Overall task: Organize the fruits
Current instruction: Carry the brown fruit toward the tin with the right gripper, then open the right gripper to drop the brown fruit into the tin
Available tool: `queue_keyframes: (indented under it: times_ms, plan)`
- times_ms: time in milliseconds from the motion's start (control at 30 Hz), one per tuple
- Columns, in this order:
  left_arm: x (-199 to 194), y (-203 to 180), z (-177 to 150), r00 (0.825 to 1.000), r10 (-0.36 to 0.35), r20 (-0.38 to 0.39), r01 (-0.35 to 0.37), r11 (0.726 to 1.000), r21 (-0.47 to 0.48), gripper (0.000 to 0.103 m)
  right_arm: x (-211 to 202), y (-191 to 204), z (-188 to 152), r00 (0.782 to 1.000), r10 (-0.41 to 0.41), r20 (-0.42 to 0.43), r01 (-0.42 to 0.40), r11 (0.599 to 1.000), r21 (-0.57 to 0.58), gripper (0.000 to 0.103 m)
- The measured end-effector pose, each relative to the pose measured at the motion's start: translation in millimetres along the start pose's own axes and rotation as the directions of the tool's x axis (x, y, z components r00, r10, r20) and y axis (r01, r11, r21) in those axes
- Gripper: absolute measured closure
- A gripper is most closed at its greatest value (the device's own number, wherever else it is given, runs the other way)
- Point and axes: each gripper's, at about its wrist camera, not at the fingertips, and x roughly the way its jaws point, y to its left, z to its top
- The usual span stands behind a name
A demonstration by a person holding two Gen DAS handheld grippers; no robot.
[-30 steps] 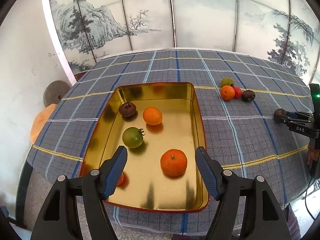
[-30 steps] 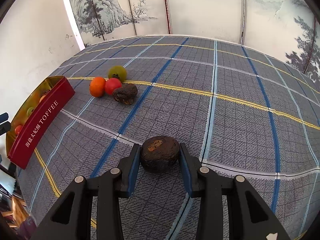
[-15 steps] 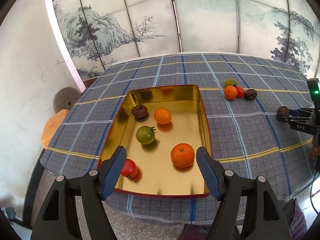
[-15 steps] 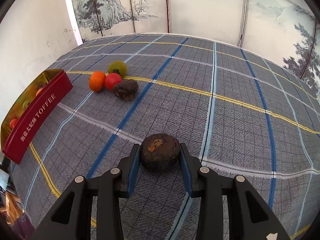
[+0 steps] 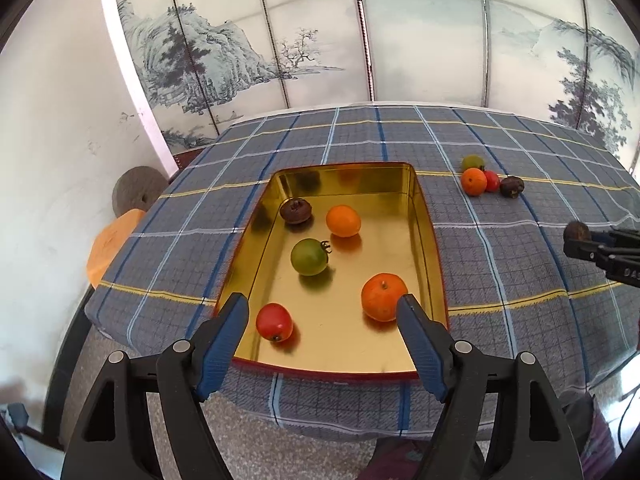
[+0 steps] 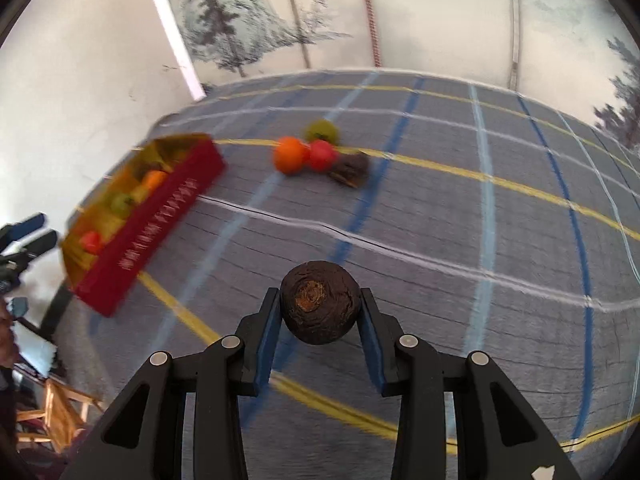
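My right gripper [image 6: 319, 314] is shut on a dark brown round fruit [image 6: 319, 307] and holds it above the checked tablecloth; it also shows at the right edge of the left wrist view [image 5: 578, 234]. My left gripper [image 5: 322, 312] is open and empty, pulled back over the near end of the gold tin tray [image 5: 424, 216]. The tray holds a red tomato [image 5: 274, 322], a green tomato [image 5: 309, 257], two oranges [image 5: 383, 297] and a dark fruit [image 5: 296, 211]. An orange [image 6: 291, 155], a red fruit [image 6: 322, 154], a green fruit [image 6: 322, 131] and a dark fruit [image 6: 351, 168] lie clustered on the cloth.
The tray's red outer wall [image 6: 160, 216] shows at the left of the right wrist view, which is motion-blurred. A painted folding screen [image 5: 360, 40] stands behind the table. A round stone [image 5: 136, 194] and an orange cushion [image 5: 110, 246] sit left of the table.
My right gripper has lifted the dark fruit off the cloth and swung toward the tray. My left gripper has drawn back and up from the tray, staying open.
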Motion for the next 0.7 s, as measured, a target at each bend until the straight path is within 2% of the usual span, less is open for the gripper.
queue_keyframes:
  times_ms: [267, 433, 533, 700]
  plan:
    - [-0.9, 7.8, -5.0, 1.000, 0.017, -0.001, -0.017, 1.000, -0.004, 0.023, -7.1, 79.8, 33.8, 0.990, 0.140, 0.014, -0.136, 0.980, -0.144, 0.068]
    - [-3.9, 14.9, -8.3, 0.999, 0.042, 0.008, -0.042, 0.999, -0.008, 0.018, 2.7, 123.5, 50.7, 0.983, 0.181, -0.004, -0.177, 0.957, -0.228, 0.068]
    - [-5.7, 20.3, -10.2, 0.999, 0.050, 0.007, -0.050, 0.999, -0.015, 0.017, 12.9, 146.7, 62.6, 0.975, 0.220, -0.018, -0.217, 0.942, -0.255, 0.068]
    - [-9.5, 28.8, -14.7, 0.998, 0.068, 0.010, -0.068, 0.997, -0.021, 0.016, 40.4, 173.3, 79.3, 0.969, 0.239, -0.056, -0.245, 0.928, -0.279, 0.068]
